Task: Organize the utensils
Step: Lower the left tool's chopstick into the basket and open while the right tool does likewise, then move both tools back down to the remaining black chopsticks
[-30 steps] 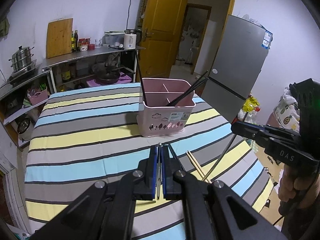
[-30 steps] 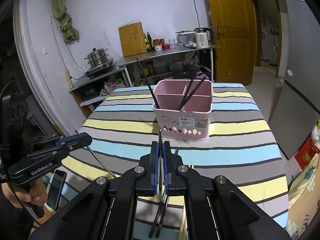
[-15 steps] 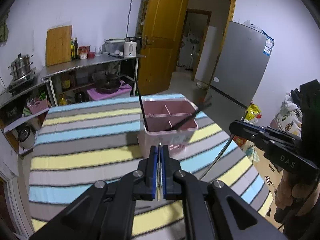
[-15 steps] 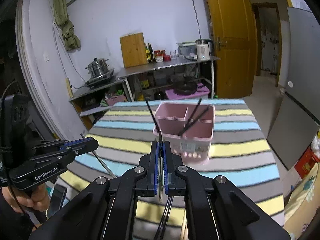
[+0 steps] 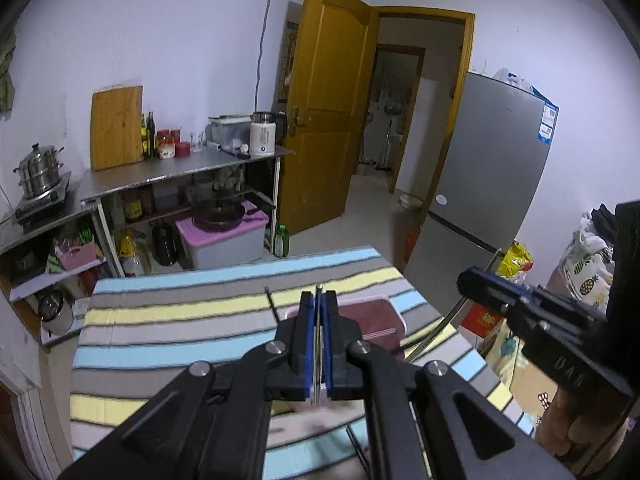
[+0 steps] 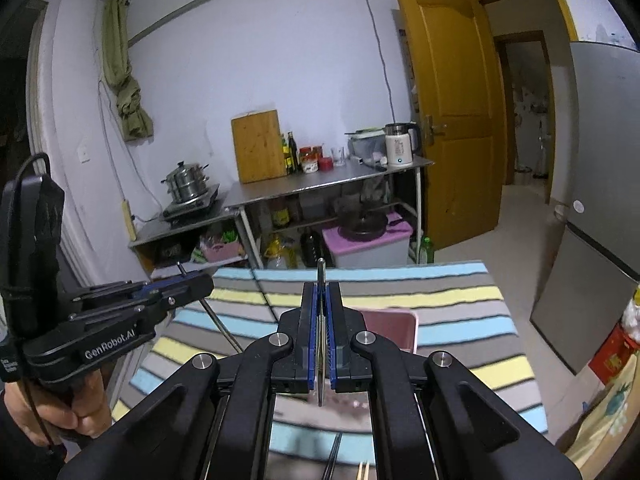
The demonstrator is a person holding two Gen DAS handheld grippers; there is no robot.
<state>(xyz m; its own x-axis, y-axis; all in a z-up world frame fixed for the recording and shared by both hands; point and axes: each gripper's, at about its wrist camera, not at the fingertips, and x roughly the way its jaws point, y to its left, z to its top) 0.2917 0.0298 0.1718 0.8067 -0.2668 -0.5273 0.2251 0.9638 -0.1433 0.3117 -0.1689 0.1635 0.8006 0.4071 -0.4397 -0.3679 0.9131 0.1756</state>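
My left gripper [image 5: 319, 300] is shut on a thin metal chopstick [image 5: 319, 290] that stands up between its blue pads. My right gripper [image 6: 321, 292] is likewise shut on a metal chopstick [image 6: 320, 270]. The pink divided utensil holder [image 5: 376, 314] sits on the striped tablecloth just beyond both grippers, largely hidden behind the fingers; its far right corner shows in the right wrist view [image 6: 396, 326]. A black chopstick [image 6: 264, 294] leans out of the holder. Each view shows the other gripper from the side, the right gripper [image 5: 466, 280] and the left gripper [image 6: 206, 280], with its rod slanting down.
Black chopsticks [image 6: 334, 456] and wooden chopsticks [image 6: 364, 472] lie on the striped table [image 5: 168, 320] near its front edge. Behind the table stand steel shelves [image 6: 320, 184] with a kettle, bottles and a cutting board. A grey fridge [image 5: 492, 184] and a yellow door [image 5: 324, 112] are to the right.
Both grippers have risen and moved forward over the table with their metal chopsticks. The pink holder has dropped low in both views and is now mostly hidden behind the fingers.
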